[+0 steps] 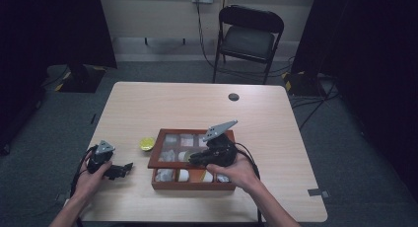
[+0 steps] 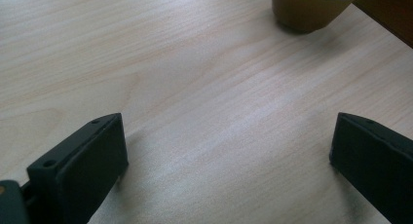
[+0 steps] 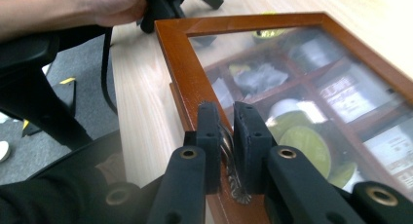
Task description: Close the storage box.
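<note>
The wooden box [image 1: 193, 160] sits at lower centre of the high view, its glass lid [image 3: 311, 87] raised (slightly). The right gripper [image 3: 228, 136] clamps the lid's metal latch [image 3: 233, 175]. The left gripper [image 1: 116, 170] rests fully open at lower left, near a yellow cup [image 1: 146, 144].

Dim high view with dark corners; the table [image 1: 276, 138] is evenly lit. Glare veils the glass lid [image 3: 311, 87]; near jaws blur

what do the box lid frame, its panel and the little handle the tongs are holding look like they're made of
Lid frame: reddish-brown wood, glossy, likely varnished. Panel: clear glass or plastic; the compartments show through, with glare. Handle: small scalloped piece with a metallic sheen, probably brass; right tongs clamp it.
</note>
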{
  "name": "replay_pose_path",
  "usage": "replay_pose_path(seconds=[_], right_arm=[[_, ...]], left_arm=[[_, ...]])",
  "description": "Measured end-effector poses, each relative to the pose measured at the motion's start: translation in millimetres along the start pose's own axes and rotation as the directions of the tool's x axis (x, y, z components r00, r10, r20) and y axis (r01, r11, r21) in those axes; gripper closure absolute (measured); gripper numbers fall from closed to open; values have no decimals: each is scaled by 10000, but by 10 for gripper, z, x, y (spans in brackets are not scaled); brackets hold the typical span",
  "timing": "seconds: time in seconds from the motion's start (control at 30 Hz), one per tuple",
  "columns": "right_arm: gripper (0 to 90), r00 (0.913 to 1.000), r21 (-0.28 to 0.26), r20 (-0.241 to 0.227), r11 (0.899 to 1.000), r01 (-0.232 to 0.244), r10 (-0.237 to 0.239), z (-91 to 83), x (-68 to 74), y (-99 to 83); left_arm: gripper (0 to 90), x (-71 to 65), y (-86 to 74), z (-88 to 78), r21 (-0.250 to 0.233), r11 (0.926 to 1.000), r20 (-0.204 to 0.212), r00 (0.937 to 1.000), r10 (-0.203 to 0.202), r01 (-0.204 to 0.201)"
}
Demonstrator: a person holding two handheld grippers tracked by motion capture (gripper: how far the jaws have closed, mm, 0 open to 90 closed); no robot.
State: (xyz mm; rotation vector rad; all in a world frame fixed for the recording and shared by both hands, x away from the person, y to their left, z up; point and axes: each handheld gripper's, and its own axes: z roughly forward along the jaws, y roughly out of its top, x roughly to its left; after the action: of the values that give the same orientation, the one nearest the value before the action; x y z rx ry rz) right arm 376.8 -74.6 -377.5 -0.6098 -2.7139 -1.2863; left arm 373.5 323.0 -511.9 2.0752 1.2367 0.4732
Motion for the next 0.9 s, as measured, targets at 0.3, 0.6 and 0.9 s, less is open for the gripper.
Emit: replay_pose_path(seconds=[0.3,0.6,0.9], right_arm=[[817,9999,215,-96,9997,-94,96,52,3,-70],[817,9997,597,-237,9982,-102,117,141,-4,-144],[817,9990,953,-392,9953,-158,196,246,-20,-225]], left_arm=[[0,0,0,0,0,10000,-3,10000,3,-3],[0,0,0,0,3,10000,-3,10000,5,-5],[0,0,0,0,0,10000,0,10000,2,-2]])
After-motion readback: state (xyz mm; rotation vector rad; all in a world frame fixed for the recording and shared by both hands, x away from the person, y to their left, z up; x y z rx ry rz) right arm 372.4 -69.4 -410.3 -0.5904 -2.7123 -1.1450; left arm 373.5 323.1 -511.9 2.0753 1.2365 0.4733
